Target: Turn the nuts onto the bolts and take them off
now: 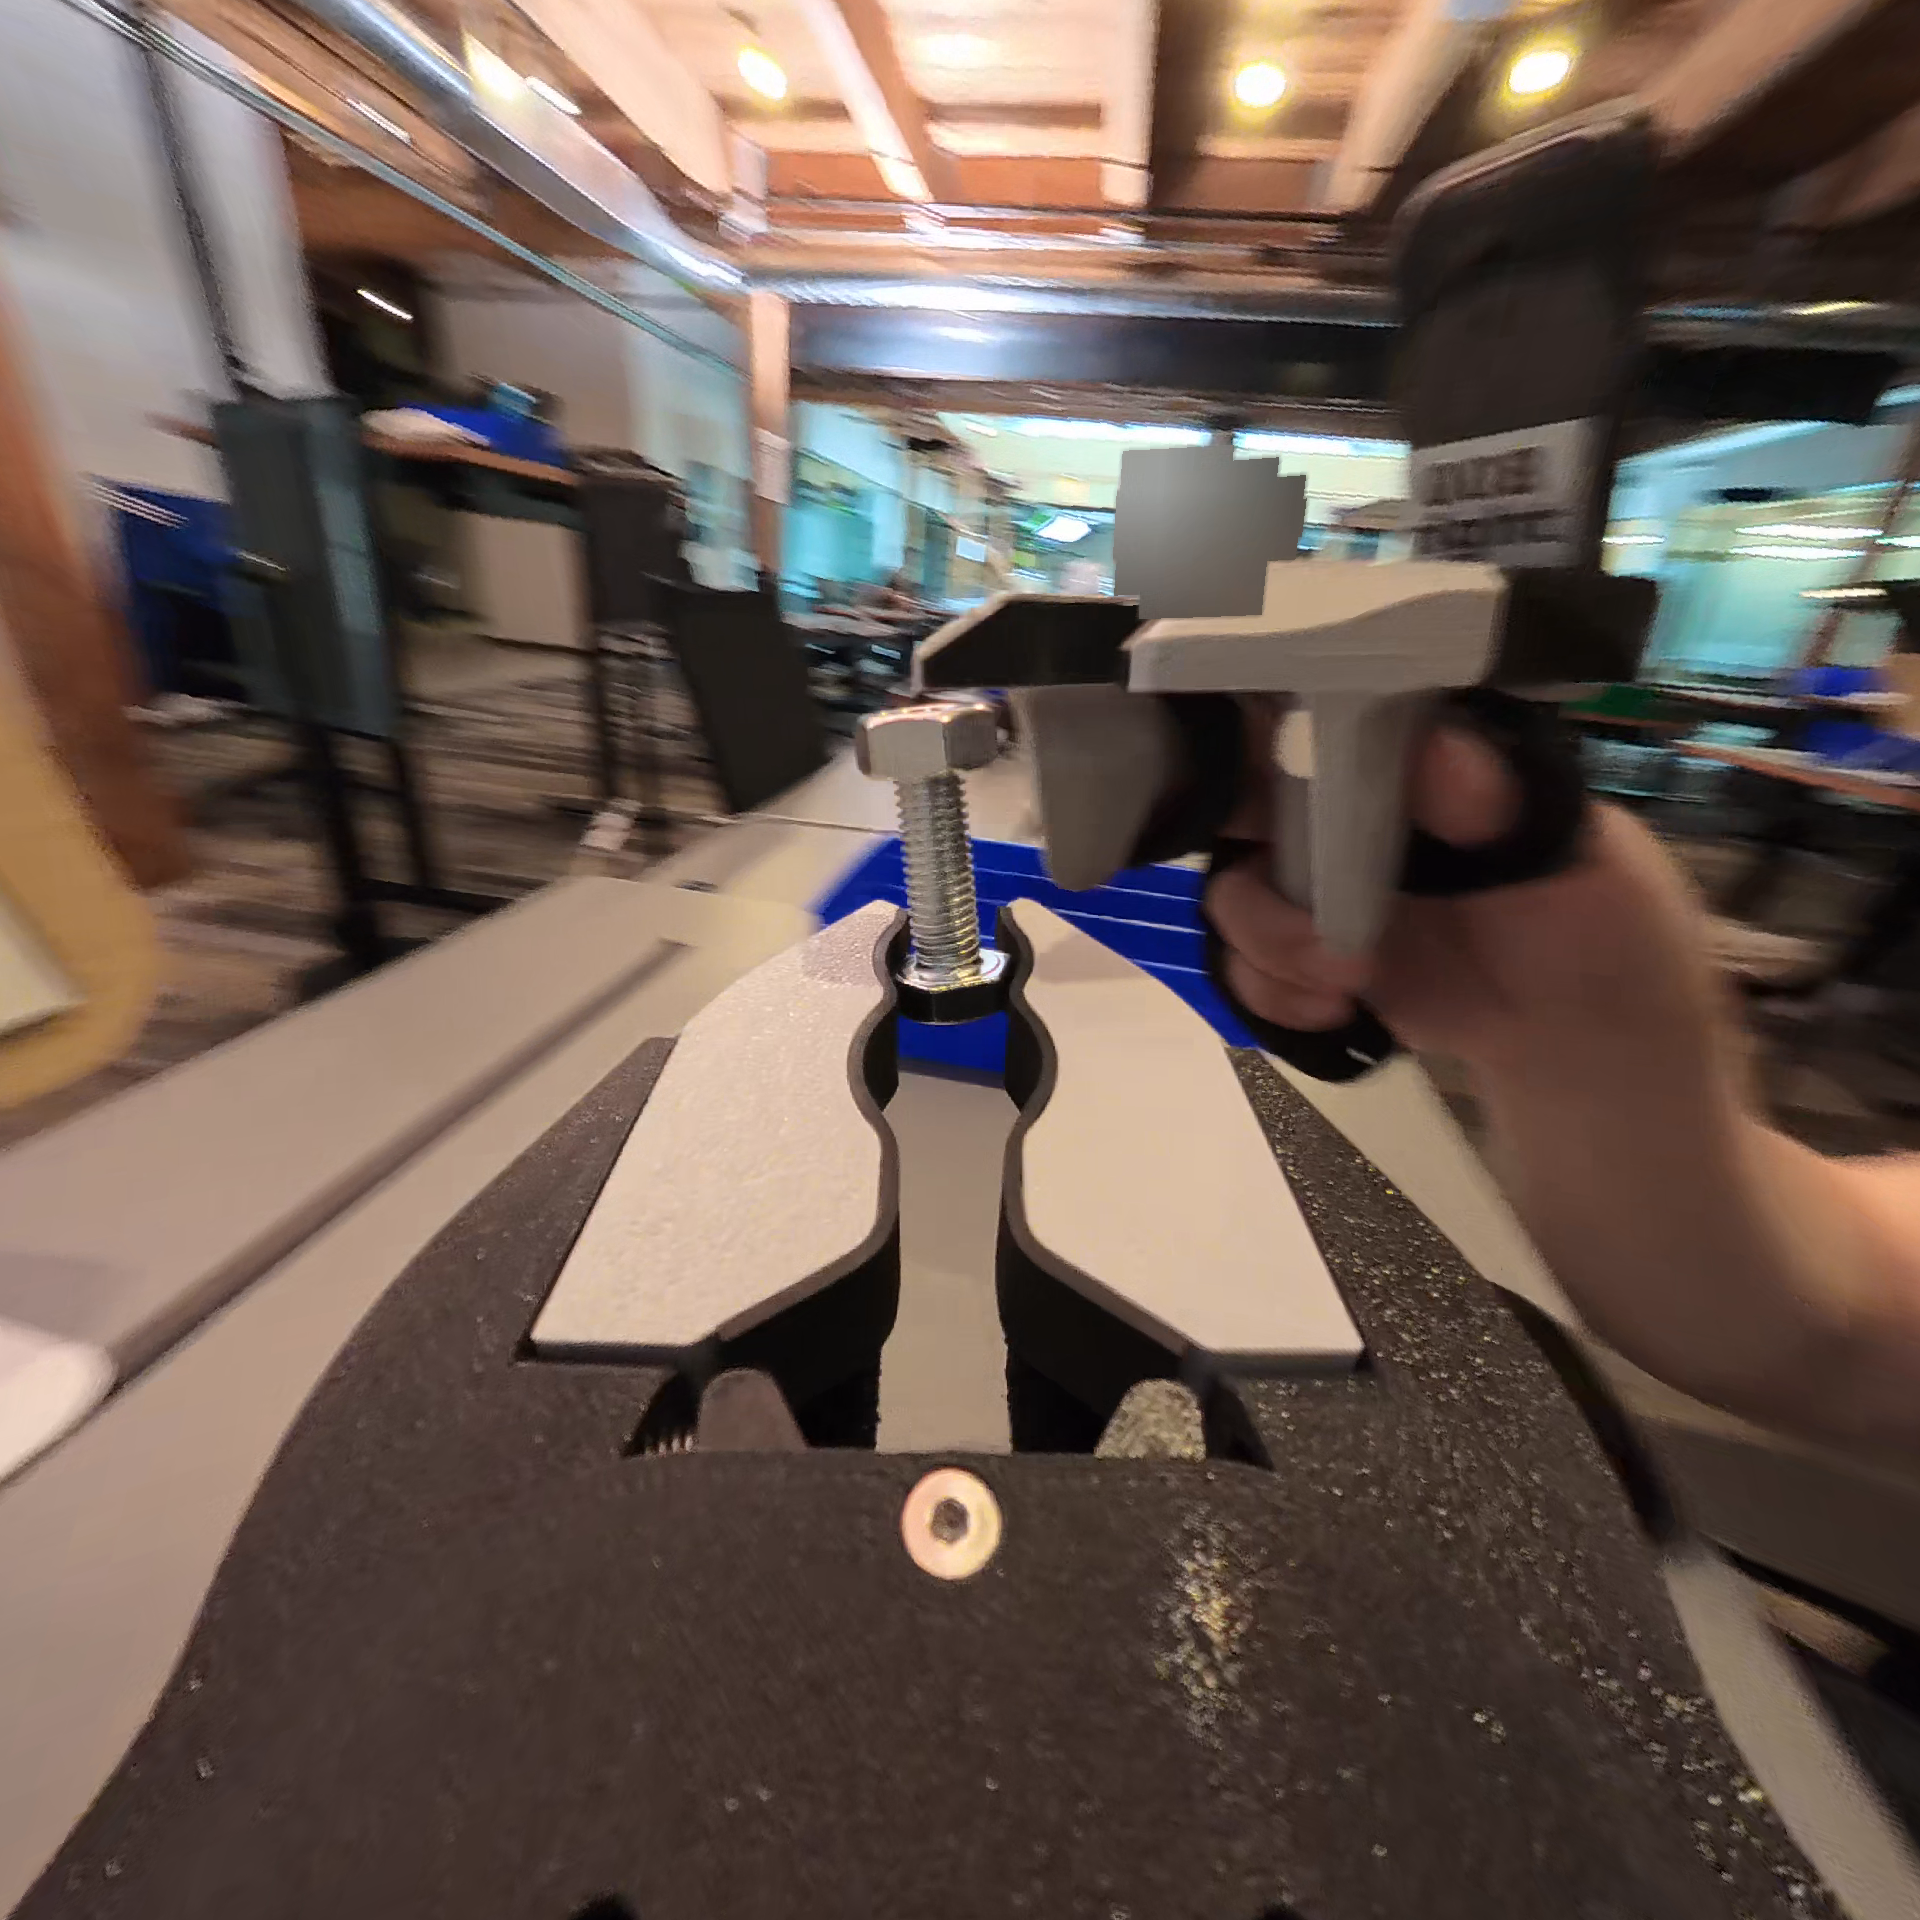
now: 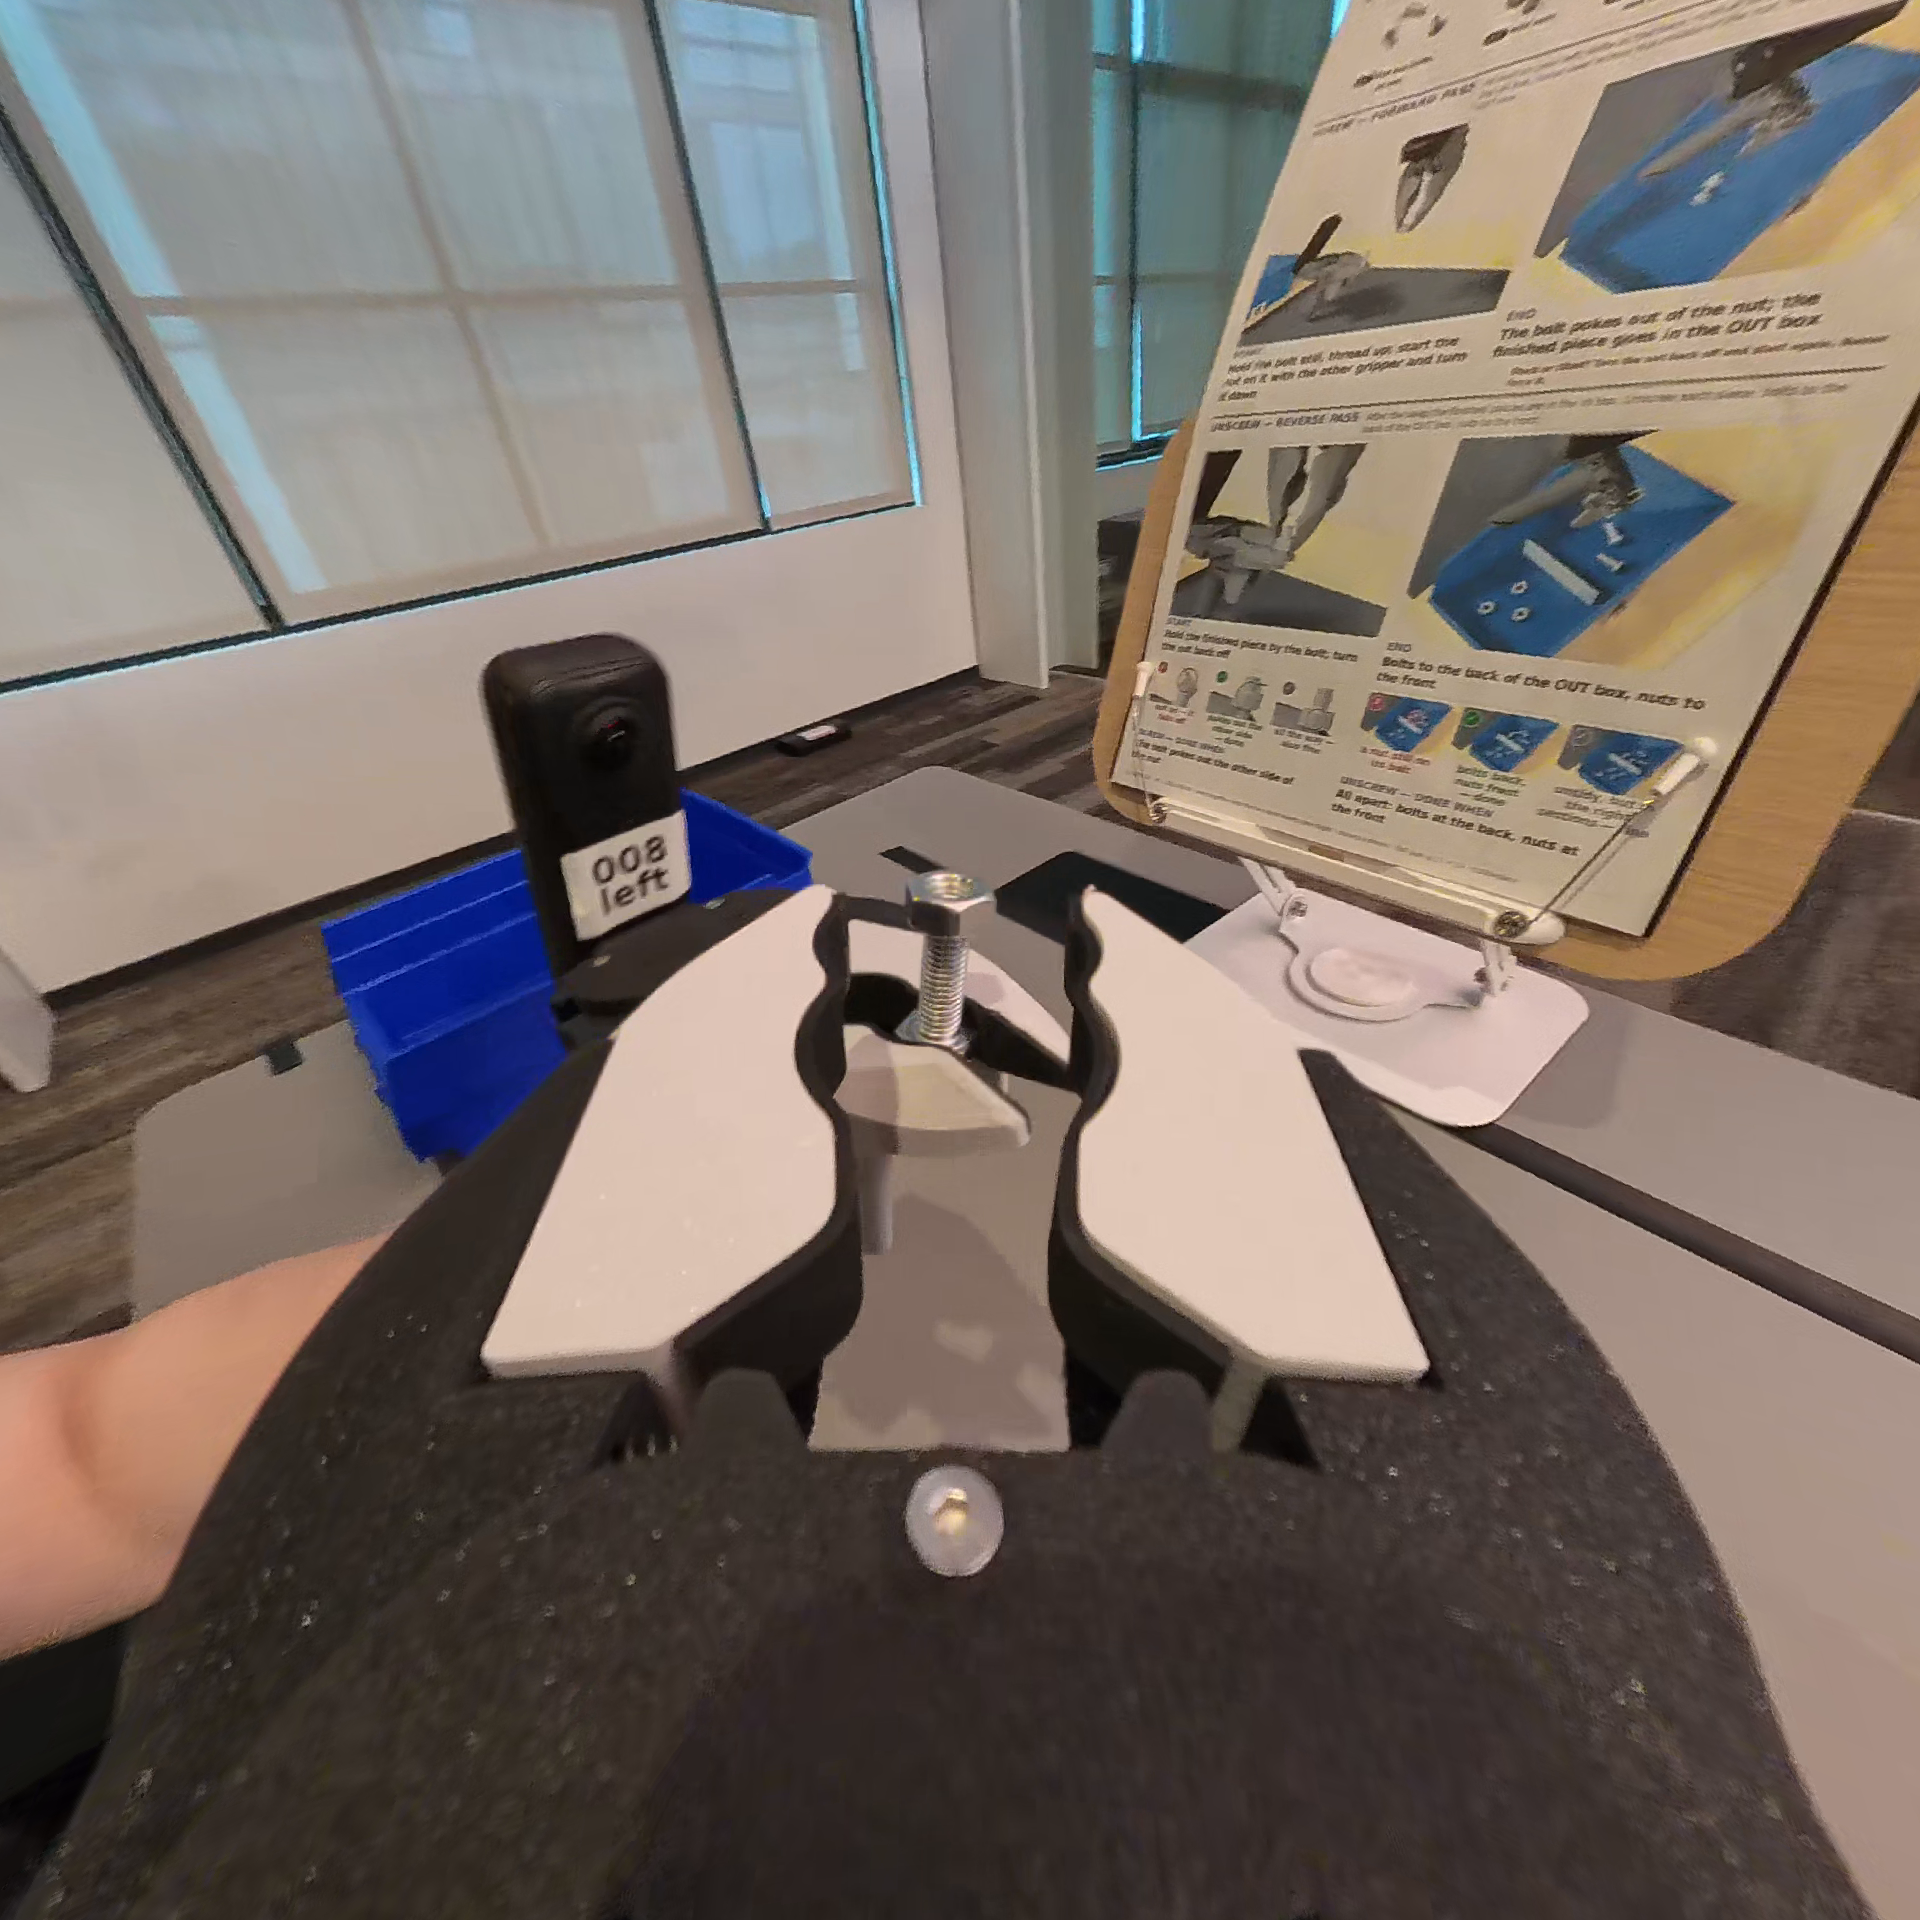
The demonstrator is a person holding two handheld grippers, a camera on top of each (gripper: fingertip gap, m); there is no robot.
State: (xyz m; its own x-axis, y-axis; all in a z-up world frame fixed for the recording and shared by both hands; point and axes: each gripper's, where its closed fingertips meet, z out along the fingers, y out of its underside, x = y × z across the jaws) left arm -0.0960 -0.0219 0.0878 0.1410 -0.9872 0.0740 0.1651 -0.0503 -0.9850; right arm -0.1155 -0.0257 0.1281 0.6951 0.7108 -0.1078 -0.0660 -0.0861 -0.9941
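A silver bolt point(image 1: 935, 852) stands upright, hex head on top, with a nut point(image 1: 948, 971) on its lower end. My left gripper point(image 1: 945, 940) is shut on the nut and holds it above the grey table point(image 1: 436, 1049). In the right wrist view the bolt point(image 2: 940, 966) rises ahead between the tips of my right gripper point(image 2: 956, 909). That gripper is open, with a tip on each side of the bolt head point(image 2: 948, 896) and not touching it. The nut point(image 2: 933, 1029) sits in the left gripper's fingers point(image 2: 935, 1101) below.
A blue bin point(image 2: 447, 997) stands on the table behind the left gripper and also shows in the left wrist view point(image 1: 1112, 894). An instruction board point(image 2: 1507, 468) on a white stand point(image 2: 1455, 1029) stands at the right. A person's hand point(image 1: 1507, 987) holds the right gripper. There is about 5 centimetres between the tips of the two grippers.
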